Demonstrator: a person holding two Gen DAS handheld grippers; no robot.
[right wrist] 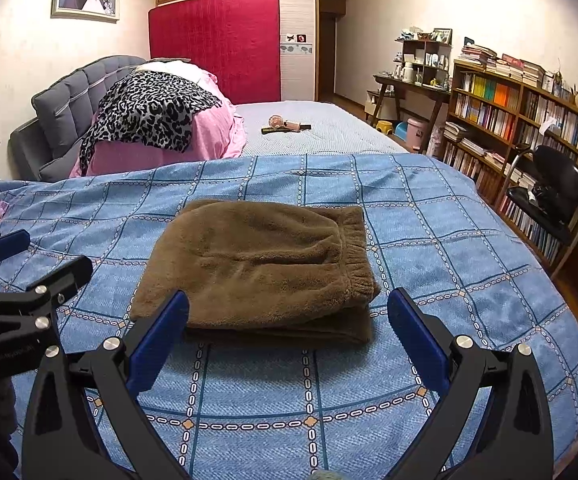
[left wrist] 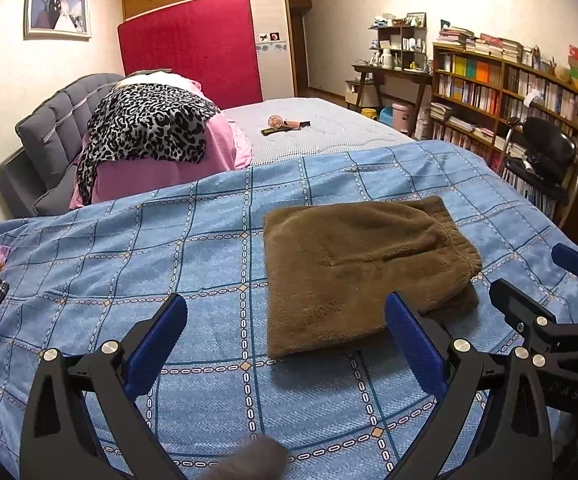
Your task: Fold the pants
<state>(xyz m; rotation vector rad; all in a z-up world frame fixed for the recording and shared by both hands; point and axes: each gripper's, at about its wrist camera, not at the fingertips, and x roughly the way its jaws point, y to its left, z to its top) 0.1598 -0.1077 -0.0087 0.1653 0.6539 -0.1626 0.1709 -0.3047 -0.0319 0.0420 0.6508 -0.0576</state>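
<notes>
The bed (right wrist: 469, 320), under a blue checked cover, fills the lower half of both views; nothing else lies on the cover near the work.

The brown fleece pants (right wrist: 257, 268) lie on that cover as a compact folded stack, layers visible along the near edge, elastic waistband (right wrist: 359, 252) on the frame-right side; by appearance the folding is complete or nearly so. In the right wrist view the stack sits at centre frame, directly ahead; its long axis runs left to right across the line of the fingers, and its near edge lies just beyond the tips. In the left wrist view the pants (left wrist: 353, 276) sit right of centre, their lower right corner partly behind that view's right-hand finger.

The right gripper (right wrist: 288, 320) has its fingers spread wide, holding nothing, and faces the stack squarely. The left gripper (left wrist: 287, 326) is likewise spread and empty, its gap facing mostly bare cover. The two tools stand just beside each other; each shows at the edge of the other's view.

Judgement: the right gripper is the better aligned; any final press or adjustment falls to it, while the left would need to shift toward frame right.
</notes>
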